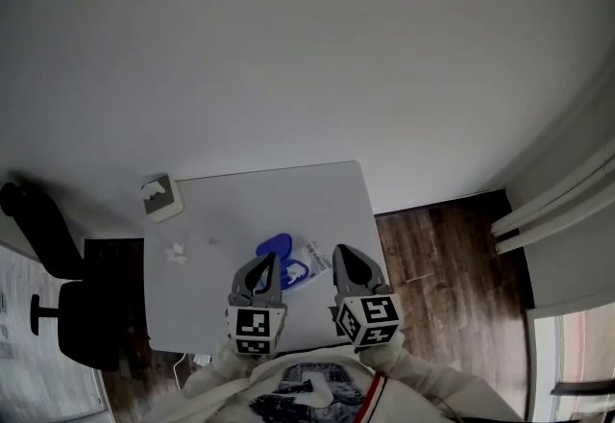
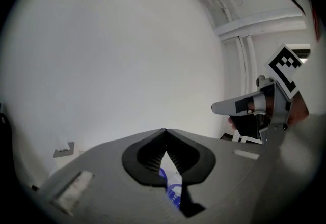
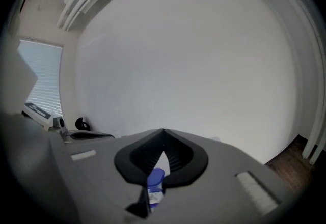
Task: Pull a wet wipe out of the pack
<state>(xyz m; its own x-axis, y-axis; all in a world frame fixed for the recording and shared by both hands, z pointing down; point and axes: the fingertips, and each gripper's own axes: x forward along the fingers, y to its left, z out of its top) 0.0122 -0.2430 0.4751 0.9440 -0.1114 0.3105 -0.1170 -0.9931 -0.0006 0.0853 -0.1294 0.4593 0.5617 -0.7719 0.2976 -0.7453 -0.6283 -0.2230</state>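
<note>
could drag the whole soft white wipe pack with blue flip lid (image 1: 309,262) across the white table (image 1: 259,205) rather than free a sheet, if tugged with nothing pinning it. lies near the front edge, between left gripper (image 1: 273,261) and right gripper (image 1: 342,252). held side by side, tipped slightly down, both pinched fully together on nothing.

At the bottom centre of the head view, the person wears a pale cream long-sleeved sweatshirt (image 1: 428,387) with a dark blue-grey chest print (image 1: 298,385) and a thin red stripe (image 1: 368,399). The grey plastic left gripper (image 1: 270,260) and right gripper (image 1: 343,252) each carry a black-and-white marker cube (image 1: 256,330) and black ribbed pads (image 2: 149,154).
</note>
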